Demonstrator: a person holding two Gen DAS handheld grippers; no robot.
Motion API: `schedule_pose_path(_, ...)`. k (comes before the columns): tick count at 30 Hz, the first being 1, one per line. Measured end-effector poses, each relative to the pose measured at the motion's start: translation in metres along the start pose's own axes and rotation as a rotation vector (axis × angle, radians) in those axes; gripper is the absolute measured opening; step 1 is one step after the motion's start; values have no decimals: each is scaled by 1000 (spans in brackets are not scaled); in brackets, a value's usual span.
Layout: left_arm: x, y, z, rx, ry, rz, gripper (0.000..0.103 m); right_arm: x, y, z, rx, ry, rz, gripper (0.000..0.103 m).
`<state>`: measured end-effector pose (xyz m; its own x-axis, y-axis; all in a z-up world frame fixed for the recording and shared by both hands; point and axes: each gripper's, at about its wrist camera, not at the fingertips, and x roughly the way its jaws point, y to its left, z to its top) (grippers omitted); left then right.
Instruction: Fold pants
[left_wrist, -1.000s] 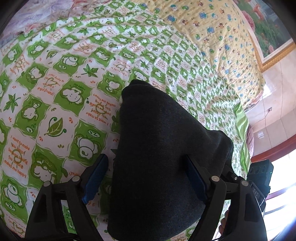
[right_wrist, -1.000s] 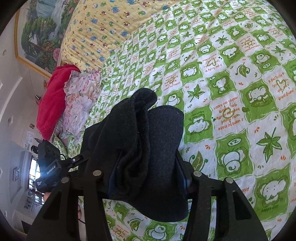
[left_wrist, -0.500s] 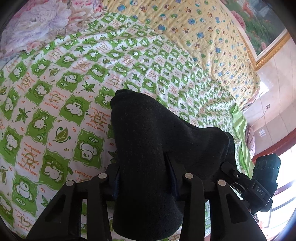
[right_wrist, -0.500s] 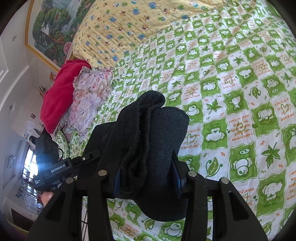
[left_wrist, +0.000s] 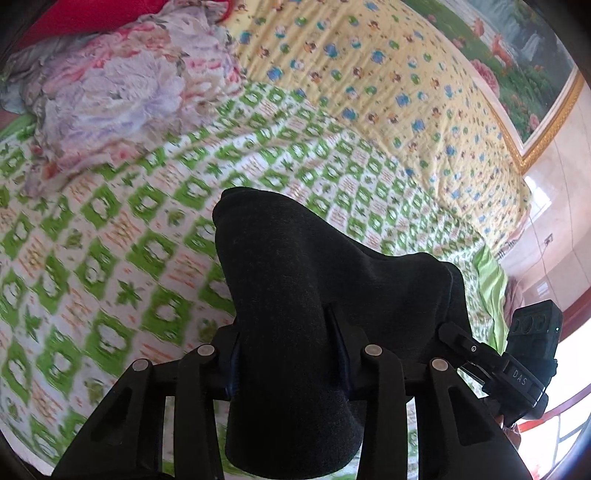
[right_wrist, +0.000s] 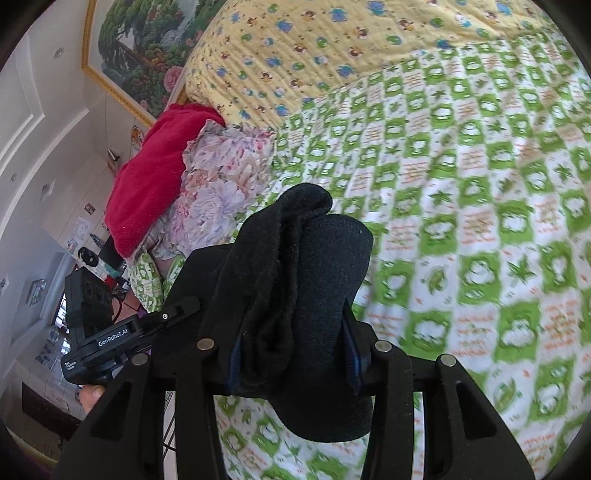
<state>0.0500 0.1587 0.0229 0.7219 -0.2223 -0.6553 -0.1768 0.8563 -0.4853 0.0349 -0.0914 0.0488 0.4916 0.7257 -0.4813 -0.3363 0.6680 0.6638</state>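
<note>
Both grippers clamp the same garment, black knitted fabric pants, and hold it above a bed.

Left wrist view: left gripper, black plastic w/ blue pads, is clenched on a thick fold of the pants. Fabric bulges up between the fingers and hangs down in front of them. A stretch of the cloth runs off to the right toward the other gripper, whose black camera block shows at the right edge. No fabric touching the bed as far as visible; bed surface is blurred.

Right wrist view: right gripper, same build, is clenched on a bunched part of the pants, 2 rolled layers side by side between the pads, one fuzzier than the other. Cloth also spreads left toward the other gripper's black block at the left edge.

Under both: green-and-white checked quilt w/ cartoon animals and leaves, covering the bed. Beyond it, a yellow quilted cover w/ small blue and green prints. Near that, a crumpled pink-and-lilac floral cloth w/ a red fleece blanket just beside it, touching. On the wall, a gold-framed landscape painting.
</note>
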Motion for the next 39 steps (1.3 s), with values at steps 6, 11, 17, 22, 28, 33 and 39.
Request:
schedule_pose_path(6,-1,27,20,-17,-33,60,39,43,9,16,-17,24,49,45)
schedule_pose_path(11,5,43,33,-12,-52,116,39,72,16,26,-34,43,53,45)
schedule_pose_path(17,16,56,42,-33,-52,139,39,100,20,37,-50,64,47,45)
schedule_pose_path(22,27,61,40,-29,-34,146,40,112,12,41,-43,86,31,46)
schedule_pose_path(28,34,63,33,-23,-18,161,54,118,-3,39,-3,113,9,56)
schedule_pose_path(33,33,66,25,-25,-18,177,67,115,-7,38,5,127,0,69)
schedule_pose_path(39,24,68,18,-29,-13,178,72,104,2,34,-58,132,-10,74)
